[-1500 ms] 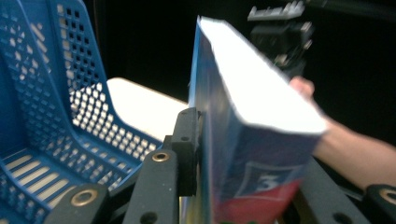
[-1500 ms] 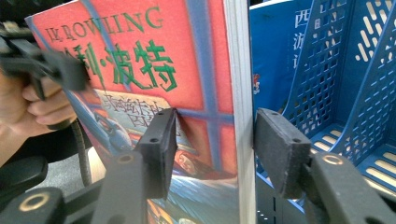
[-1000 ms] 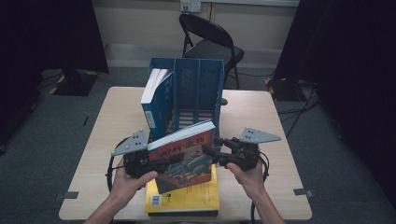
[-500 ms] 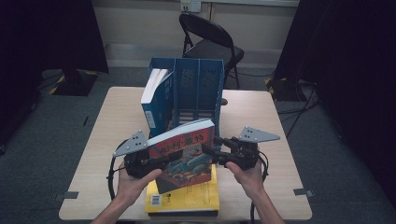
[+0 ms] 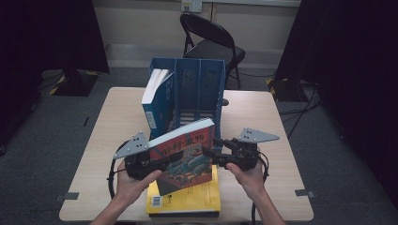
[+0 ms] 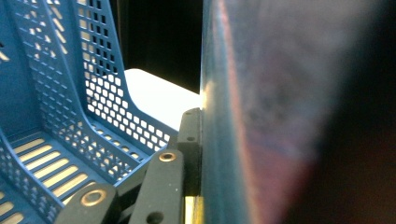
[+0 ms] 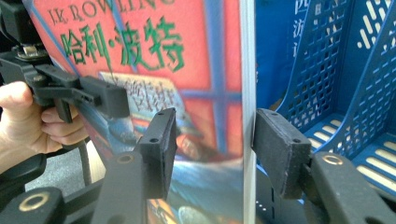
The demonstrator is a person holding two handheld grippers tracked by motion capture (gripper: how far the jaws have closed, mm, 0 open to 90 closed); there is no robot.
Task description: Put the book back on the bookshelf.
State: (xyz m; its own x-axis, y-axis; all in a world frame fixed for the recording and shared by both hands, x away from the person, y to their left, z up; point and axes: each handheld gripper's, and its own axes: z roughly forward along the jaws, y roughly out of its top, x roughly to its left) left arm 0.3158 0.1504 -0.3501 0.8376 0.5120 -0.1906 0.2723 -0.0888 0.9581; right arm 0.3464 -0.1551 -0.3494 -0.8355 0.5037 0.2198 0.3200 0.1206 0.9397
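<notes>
A recording room set up like a lab or studio, not a home.

A small pale wooden surface (image 5: 117, 117) stands alone on grey carpet (image 5: 42, 154), with black curtains (image 5: 47, 33) hung on both sides and a bare light wall behind. A black metal folding chair (image 5: 211, 40) waits at the far edge, cables (image 5: 300, 108) trail over the floor, tape marks (image 5: 65, 196) sit by the surface's corners, and a wall socket (image 5: 191, 5) shows at the top.

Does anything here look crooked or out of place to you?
Yes: the thick blue-covered book in the left slot of the blue perforated plastic file rack leans sideways rather than standing straight. The red-covered illustrated book is held tilted in the air above the yellow book on the wooden table.
</notes>
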